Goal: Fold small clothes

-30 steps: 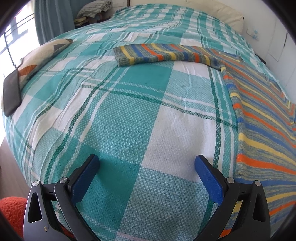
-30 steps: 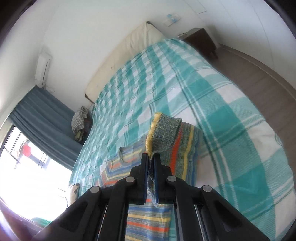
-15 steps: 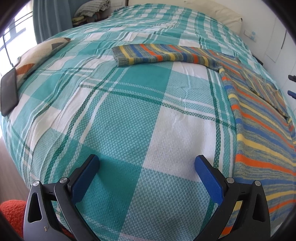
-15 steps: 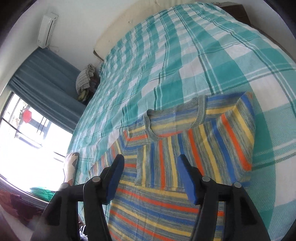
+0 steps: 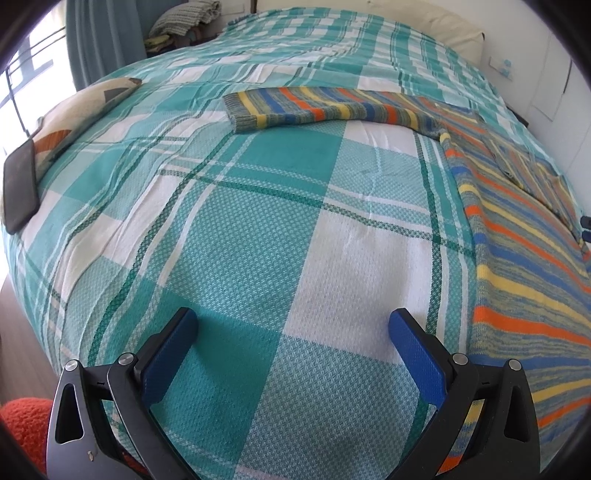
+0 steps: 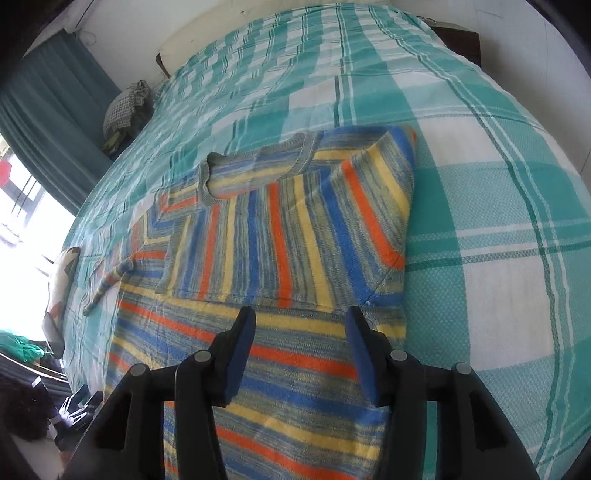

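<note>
On the checked bedspread (image 6: pixel 480 184) lies the striped sweater (image 6: pixel 280 236); right gripper (image 6: pixel 301 350) above it closing, nothing between; left gripper (image 5: pixel 291 354) spread wide, empty

A bed (image 5: pixel 258 236) in teal-and-white plaid is filling the frame. Teal curtains (image 6: pixel 48 122) are hanging at upper left beside a bright window (image 6: pixel 22 206); white walls (image 6: pixel 221 26) are rising behind.

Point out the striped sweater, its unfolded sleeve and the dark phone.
striped sweater (image 6: pixel 280 236): right wrist view, on the folded-over sleeve panel.
unfolded sleeve (image 5: pixel 314 105): left wrist view, mid-length of the sleeve.
dark phone (image 5: pixel 19 184): left wrist view, screen centre.
</note>
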A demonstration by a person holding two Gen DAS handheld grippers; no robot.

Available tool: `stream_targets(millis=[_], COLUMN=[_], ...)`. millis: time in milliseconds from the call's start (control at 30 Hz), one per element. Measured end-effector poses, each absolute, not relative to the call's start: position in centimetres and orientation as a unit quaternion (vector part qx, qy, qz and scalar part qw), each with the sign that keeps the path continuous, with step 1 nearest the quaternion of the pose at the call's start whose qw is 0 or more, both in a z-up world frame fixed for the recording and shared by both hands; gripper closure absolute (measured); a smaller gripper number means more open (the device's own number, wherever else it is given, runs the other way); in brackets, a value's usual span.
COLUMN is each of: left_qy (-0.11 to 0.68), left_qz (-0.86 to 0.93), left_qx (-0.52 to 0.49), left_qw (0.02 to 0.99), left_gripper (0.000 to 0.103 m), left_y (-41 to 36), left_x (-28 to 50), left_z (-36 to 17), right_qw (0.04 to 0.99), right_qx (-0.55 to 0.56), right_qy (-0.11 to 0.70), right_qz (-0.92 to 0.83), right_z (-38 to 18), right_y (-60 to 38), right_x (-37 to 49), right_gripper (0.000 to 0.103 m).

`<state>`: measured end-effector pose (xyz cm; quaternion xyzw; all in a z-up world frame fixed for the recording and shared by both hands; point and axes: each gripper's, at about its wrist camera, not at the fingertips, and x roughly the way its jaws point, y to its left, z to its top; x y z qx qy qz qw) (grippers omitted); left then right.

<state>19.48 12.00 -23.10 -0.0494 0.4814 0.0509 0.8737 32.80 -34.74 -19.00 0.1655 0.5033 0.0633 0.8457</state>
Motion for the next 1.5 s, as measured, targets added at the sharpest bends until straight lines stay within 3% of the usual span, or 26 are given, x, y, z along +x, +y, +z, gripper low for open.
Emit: stream_targets(millis=[100, 167, 400, 467, 733, 933, 1500], left_qy=[0.481, 0.481, 0.482, 0.482, 0.480, 0.477, 0.477], left_qz=[0.050, 0.048, 0.051, 0.052, 0.055, 0.060, 0.058], left_qx=[-0.048, -0.047, -0.049, -0.050, -0.046, -0.041, -0.041], left_qw=[0.874, 0.874, 0.873, 0.873, 0.874, 0.876, 0.876], left_gripper=[0.000, 0.000, 0.000, 0.000, 0.000, 0.000, 0.000], left_y=[12.0, 12.1, 12.1, 12.1, 12.1, 12.0, 11.9], left_x=[19.4, 19.2, 19.2, 19.2, 19.2, 19.1, 18.9], left_z=[-23.1, -23.1, -23.1, -23.1, -23.1, -23.2, -23.2], right_qw=[0.830, 0.837, 0.882, 0.894, 0.906, 0.929, 0.930], right_qx=[0.149, 0.180, 0.179, 0.169, 0.188, 0.143, 0.133], right_qy=[0.537, 0.517, 0.437, 0.415, 0.374, 0.337, 0.341], right_qz=[0.005, -0.004, -0.007, -0.016, -0.062, -0.043, -0.048], right_z=[-21.6, -21.3, -16.5, -16.0, -17.3, -15.4, -16.0], right_y=[-35.5, -37.0, -39.1, -39.0, -38.3, -36.8, -35.8], right_x=[32.5, 30.7, 21.2, 17.7, 7.3, 6.8, 6.7], right_gripper=[0.054, 0.054, 0.029, 0.026, 0.026, 0.026, 0.025])
